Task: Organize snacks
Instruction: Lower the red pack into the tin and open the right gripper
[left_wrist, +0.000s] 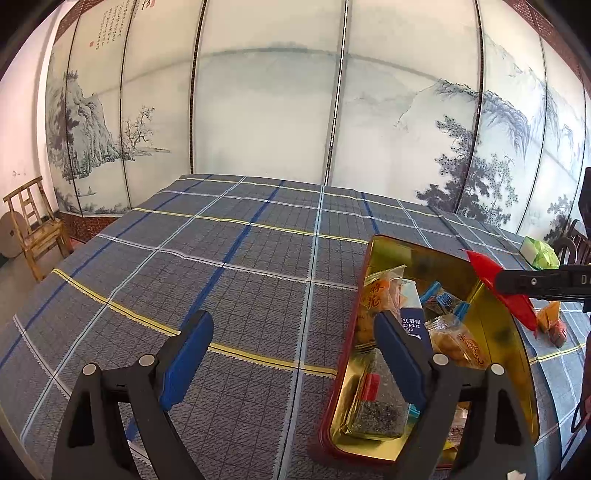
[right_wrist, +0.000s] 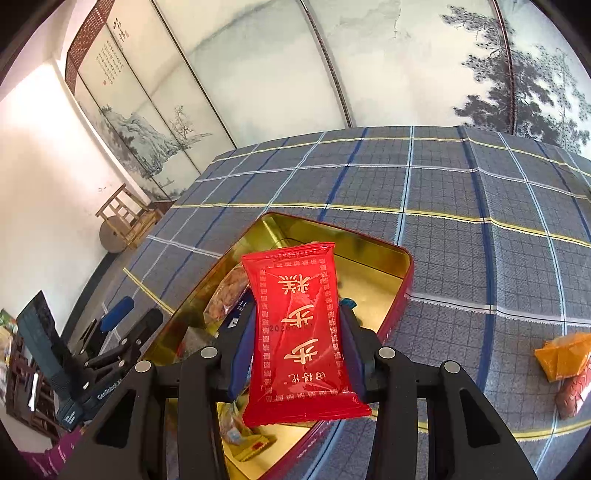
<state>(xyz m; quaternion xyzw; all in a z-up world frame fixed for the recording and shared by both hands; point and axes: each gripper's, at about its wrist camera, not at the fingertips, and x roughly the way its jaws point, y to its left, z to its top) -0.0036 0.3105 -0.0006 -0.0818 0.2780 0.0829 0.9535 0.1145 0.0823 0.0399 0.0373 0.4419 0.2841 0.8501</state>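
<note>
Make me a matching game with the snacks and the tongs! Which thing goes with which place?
Things:
1. red packet
2. orange packet
3. blue cracker box
4. left tongs

Places:
A. lying on the checked cloth, outside the tin
B. open, with nothing between them
C. pinched in the right tongs, above the tin
D. inside the gold tin

Pairs: 1-C, 2-A, 3-D, 4-B

A red snack packet (right_wrist: 301, 332) printed with gold characters and a gold dotted border; tin (right_wrist: 404, 275) red outside, gold inside; bench cloth (left_wrist: 236, 280) grey plaid crossed by blue, white and yellow lines; orange packet (right_wrist: 563, 354)
</note>
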